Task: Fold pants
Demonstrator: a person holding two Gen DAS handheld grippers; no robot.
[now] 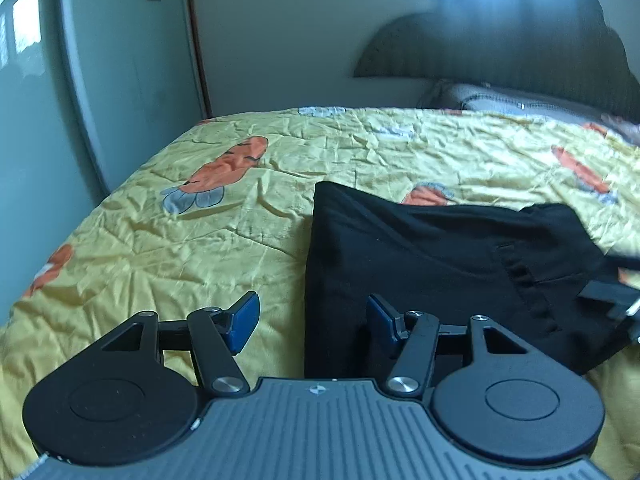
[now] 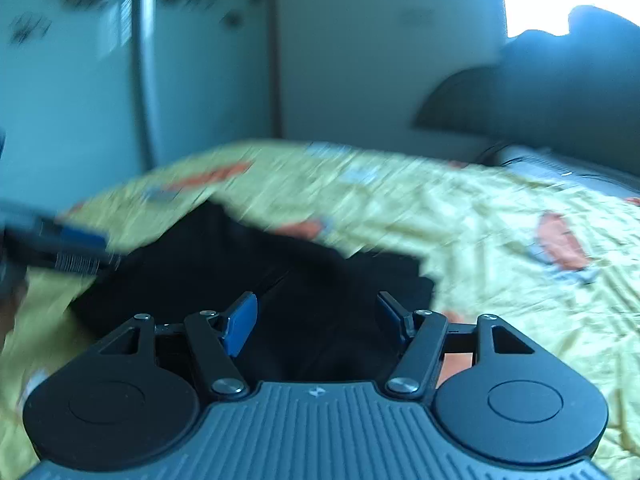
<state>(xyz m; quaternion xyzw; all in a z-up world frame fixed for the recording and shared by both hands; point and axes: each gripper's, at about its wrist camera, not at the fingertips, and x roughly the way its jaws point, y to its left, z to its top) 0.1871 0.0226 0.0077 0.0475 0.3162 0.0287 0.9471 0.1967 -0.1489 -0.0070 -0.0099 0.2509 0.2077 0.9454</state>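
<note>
Hovering with jaws wide and empty, the left hand-held gripper (image 1: 312,322) and right hand-held gripper (image 2: 316,320) have the folded black pants (image 1: 432,276) just ahead on the bed (image 1: 160,240); pinching one layer could undo the fold.

Readable text: none in either view.
Gripper body (image 1: 316,390): small pale emblem, no letters.
Same emblem, right wrist view (image 2: 316,391): no letters.
Bedspread (image 1: 168,240): carrot pictures only, no words.
Wardrobe door (image 1: 132,40): dark motifs, too blurred to read.
</note>
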